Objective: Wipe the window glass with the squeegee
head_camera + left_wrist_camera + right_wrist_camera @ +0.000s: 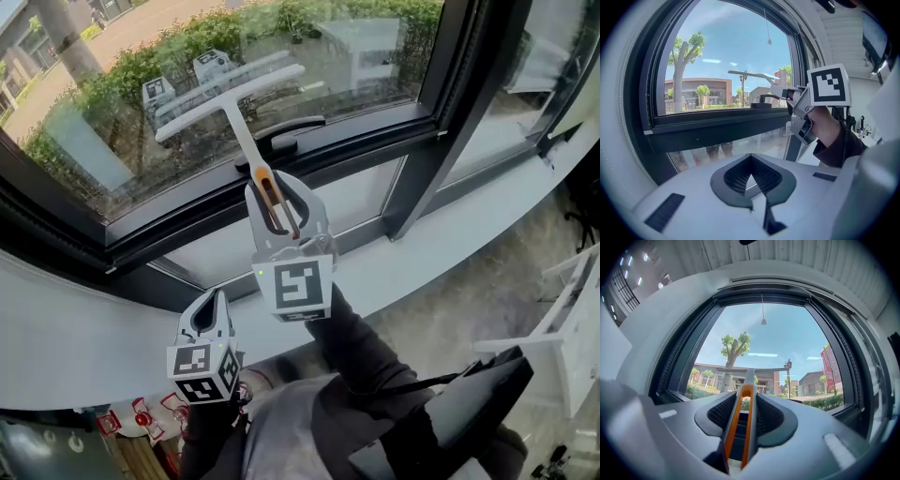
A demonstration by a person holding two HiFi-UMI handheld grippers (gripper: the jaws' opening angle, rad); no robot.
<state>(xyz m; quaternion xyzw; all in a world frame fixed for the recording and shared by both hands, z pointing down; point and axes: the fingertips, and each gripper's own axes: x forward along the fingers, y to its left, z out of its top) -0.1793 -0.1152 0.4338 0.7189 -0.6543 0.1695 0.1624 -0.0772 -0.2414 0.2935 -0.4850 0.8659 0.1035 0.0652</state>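
Observation:
A white squeegee (230, 101) with an orange-and-grey handle (267, 197) lies with its blade against the window glass (141, 66), low on the pane. My right gripper (277, 192) is shut on the handle; in the right gripper view the handle (743, 423) runs up between the jaws to the blade bar (750, 369). My left gripper (208, 314) hangs lower and nearer me, shut with nothing in it, its fingertips meeting in the left gripper view (751, 174). From there the right gripper (794, 96) and the squeegee blade (747, 74) show at the right.
A black window handle (291, 131) sits on the dark frame just below the blade. A thick black mullion (441, 112) divides this pane from the one at the right. The white sill (441, 248) runs below. A white rack (572, 328) stands at the right.

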